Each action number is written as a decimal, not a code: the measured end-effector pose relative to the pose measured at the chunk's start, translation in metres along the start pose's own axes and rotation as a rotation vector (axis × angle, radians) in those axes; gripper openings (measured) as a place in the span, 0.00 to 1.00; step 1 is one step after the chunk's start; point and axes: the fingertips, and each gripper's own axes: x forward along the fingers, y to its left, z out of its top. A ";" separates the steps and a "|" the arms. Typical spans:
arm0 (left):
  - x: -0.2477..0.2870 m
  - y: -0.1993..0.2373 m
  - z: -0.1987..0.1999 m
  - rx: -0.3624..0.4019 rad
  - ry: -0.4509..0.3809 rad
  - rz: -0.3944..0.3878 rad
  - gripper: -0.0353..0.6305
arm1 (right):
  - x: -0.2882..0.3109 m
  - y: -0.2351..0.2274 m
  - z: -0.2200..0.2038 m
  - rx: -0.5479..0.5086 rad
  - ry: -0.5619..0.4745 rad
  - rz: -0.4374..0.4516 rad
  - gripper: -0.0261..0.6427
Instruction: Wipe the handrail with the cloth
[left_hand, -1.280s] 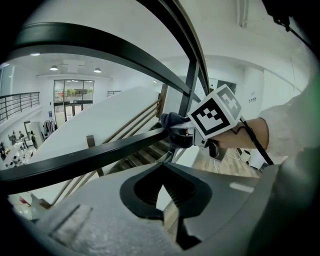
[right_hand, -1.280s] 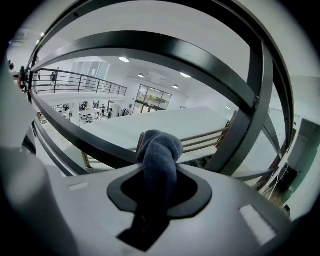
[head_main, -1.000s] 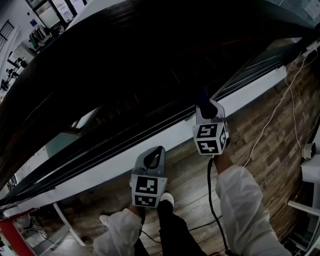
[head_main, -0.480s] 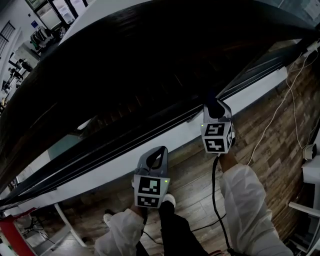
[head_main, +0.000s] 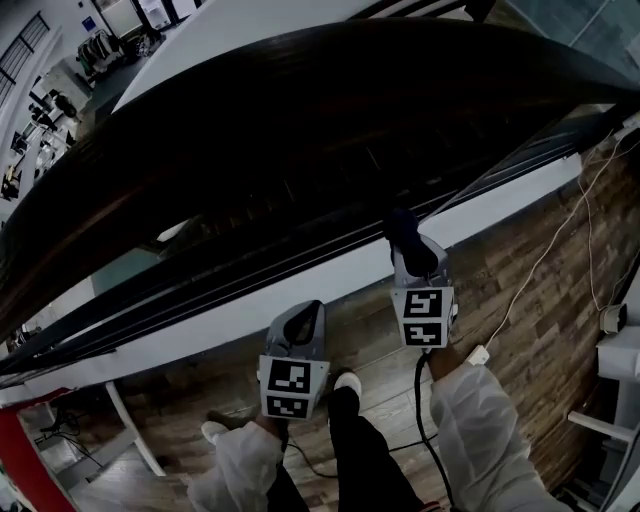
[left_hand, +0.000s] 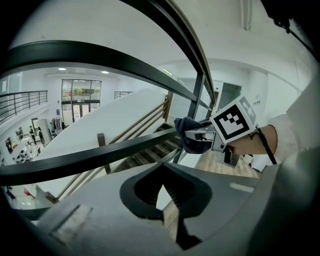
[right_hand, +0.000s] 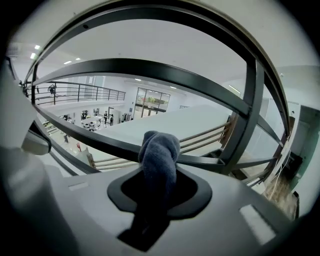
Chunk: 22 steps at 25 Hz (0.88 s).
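Left gripper (head_main: 306, 318), lower centre: jaws together, empty. Right gripper (head_main: 410, 250) is clamped on the cloth (right_hand: 159, 152), mid-frame by a lower bar and under the handrail (head_main: 300, 100). Can't tell what's been wiped; likely most remains.

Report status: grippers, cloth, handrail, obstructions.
Right gripper shut on cloth. Left gripper shut, empty. Cloth up by a lower bar under the handrail, contact unclear. No obstruction seen.
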 end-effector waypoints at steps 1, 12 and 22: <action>-0.011 0.010 -0.007 -0.003 0.004 0.004 0.06 | -0.003 0.020 0.002 0.009 0.004 0.015 0.18; -0.196 0.163 -0.105 -0.184 0.035 0.237 0.06 | -0.040 0.307 0.030 -0.099 0.064 0.329 0.18; -0.361 0.305 -0.194 -0.307 0.026 0.452 0.06 | -0.069 0.572 0.063 -0.251 0.062 0.598 0.18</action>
